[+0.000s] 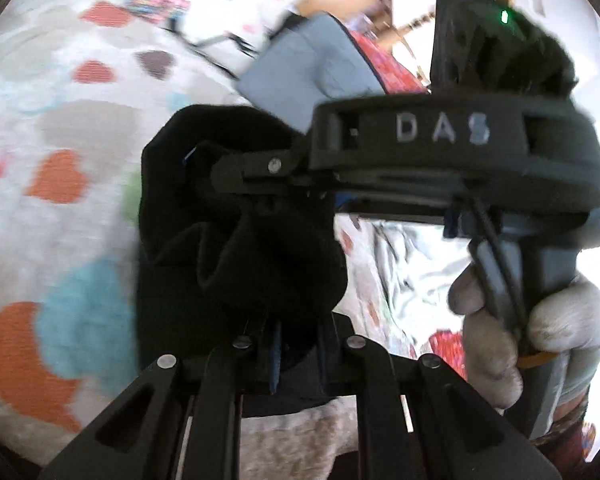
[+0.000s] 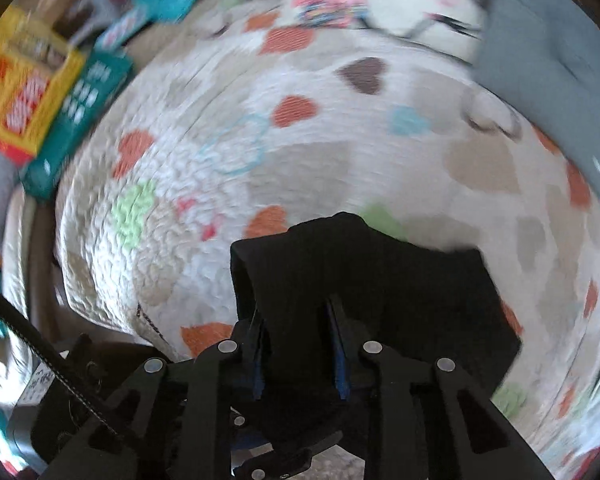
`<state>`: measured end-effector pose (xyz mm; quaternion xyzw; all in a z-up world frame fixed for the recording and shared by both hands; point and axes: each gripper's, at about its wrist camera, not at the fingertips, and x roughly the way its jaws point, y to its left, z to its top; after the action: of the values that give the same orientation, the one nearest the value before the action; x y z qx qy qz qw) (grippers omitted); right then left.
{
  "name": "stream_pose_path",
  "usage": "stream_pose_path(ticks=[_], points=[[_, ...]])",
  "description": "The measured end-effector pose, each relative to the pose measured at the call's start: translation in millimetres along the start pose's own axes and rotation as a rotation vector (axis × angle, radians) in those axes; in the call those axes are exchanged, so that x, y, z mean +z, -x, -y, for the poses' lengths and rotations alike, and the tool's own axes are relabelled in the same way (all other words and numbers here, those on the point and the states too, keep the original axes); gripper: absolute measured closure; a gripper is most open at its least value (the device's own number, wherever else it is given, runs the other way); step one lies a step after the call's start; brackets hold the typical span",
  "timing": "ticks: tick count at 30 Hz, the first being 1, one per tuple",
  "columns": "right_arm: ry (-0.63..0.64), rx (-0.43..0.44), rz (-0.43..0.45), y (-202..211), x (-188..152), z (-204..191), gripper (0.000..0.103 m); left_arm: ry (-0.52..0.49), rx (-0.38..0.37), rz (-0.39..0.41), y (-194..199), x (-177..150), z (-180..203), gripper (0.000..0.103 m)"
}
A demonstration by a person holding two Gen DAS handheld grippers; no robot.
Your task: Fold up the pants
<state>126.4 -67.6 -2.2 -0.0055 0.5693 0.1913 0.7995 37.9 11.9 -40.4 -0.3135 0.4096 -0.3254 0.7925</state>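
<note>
Left wrist view: left gripper (image 1: 278,356) has its fingers (image 1: 275,364) drawn close together and clamped on a bunch of the black pants (image 1: 220,248). The cloth rises from the pads in thick folds, lifted off the blanket (image 1: 60,132), which is white with coloured hearts. The right gripper (image 1: 260,168) crosses the frame from the right, body marked "DAS", its tip buried in the same bundle of cloth just above the left one. A gloved hand (image 1: 520,332) grips its handle at lower right. A grey pillow (image 1: 300,72) lies beyond; background blurred.

Right wrist view: right gripper (image 2: 300,356) points steeply down at the blanket (image 2: 300,152). Its fingers (image 2: 338,360) stand a little apart with a thick fold of the pants (image 2: 380,280) pinched between the blue pads. The cloth spreads forward and to the right over the blanket, hanging from the grip. Grey pillow (image 2: 548,60) at upper right. Yellow box (image 2: 24,92) and green box (image 2: 80,120) beside the blanket at upper left. Frame blurred.
</note>
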Motion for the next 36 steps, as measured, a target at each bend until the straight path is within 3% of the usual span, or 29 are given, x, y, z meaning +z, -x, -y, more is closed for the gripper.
stream_pose_path(ticks=[5, 7, 10, 13, 17, 18, 20, 22, 25, 27, 28, 31, 34, 36], points=[[-0.204, 0.077, 0.093, 15.5, -39.4, 90.4, 0.075, -0.094, 0.004, -0.109, -52.3, -16.3, 29.4, 0.08], [-0.284, 0.085, 0.12, 10.3, -58.6, 125.8, 0.069, -0.129, 0.003, -0.146, -62.0, -24.4, 35.8, 0.074], [-0.401, 0.023, 0.12, -4.2, -87.7, 172.9, 0.069, -0.168, -0.046, -0.189, -59.0, -25.9, 42.4, 0.069], [-0.526, 0.08, 0.143, -11.8, -116.5, 214.7, 0.067, -0.215, -0.123, -0.22, -49.3, -25.6, 48.7, 0.067], [-0.649, 0.092, 0.284, 6.0, -144.0, 249.9, 0.062, -0.295, -0.188, -0.193, -39.4, -4.6, 51.9, 0.058], [-0.675, 0.124, 0.353, 17.4, -146.6, 254.6, 0.062, -0.286, -0.159, -0.158, -34.4, 3.7, 44.8, 0.052], [-0.648, 0.219, 0.43, 31.0, -143.1, 250.9, 0.062, -0.249, -0.089, -0.127, -28.0, 7.1, 33.4, 0.051], [-0.582, 0.356, 0.48, 39.7, -134.6, 236.7, 0.062, -0.183, -0.017, -0.14, -37.2, 10.1, 18.5, 0.051], [-0.546, 0.6, 0.456, 26.7, -121.3, 213.2, 0.057, -0.147, 0.027, -0.175, -39.3, -2.3, 8.5, 0.052], [-0.547, 0.673, 0.399, 5.4, -112.4, 202.1, 0.056, -0.169, 0.059, -0.192, -42.8, -12.5, 7.2, 0.052], [-0.554, 0.672, 0.366, -7.2, -109.6, 196.6, 0.056, -0.189, 0.072, -0.198, -44.8, -16.9, 9.1, 0.051], [-0.609, 0.549, 0.274, -41.0, -106.1, 201.2, 0.058, -0.266, 0.104, -0.217, -48.6, -28.5, 19.2, 0.05], [-0.639, 0.465, 0.286, -43.6, -109.7, 210.6, 0.074, -0.304, 0.132, -0.229, -53.9, -31.7, 23.3, 0.05], [-0.616, 0.342, 0.303, -34.6, -110.6, 212.4, 0.072, -0.301, 0.106, -0.241, -48.1, -30.3, 25.0, 0.05]])
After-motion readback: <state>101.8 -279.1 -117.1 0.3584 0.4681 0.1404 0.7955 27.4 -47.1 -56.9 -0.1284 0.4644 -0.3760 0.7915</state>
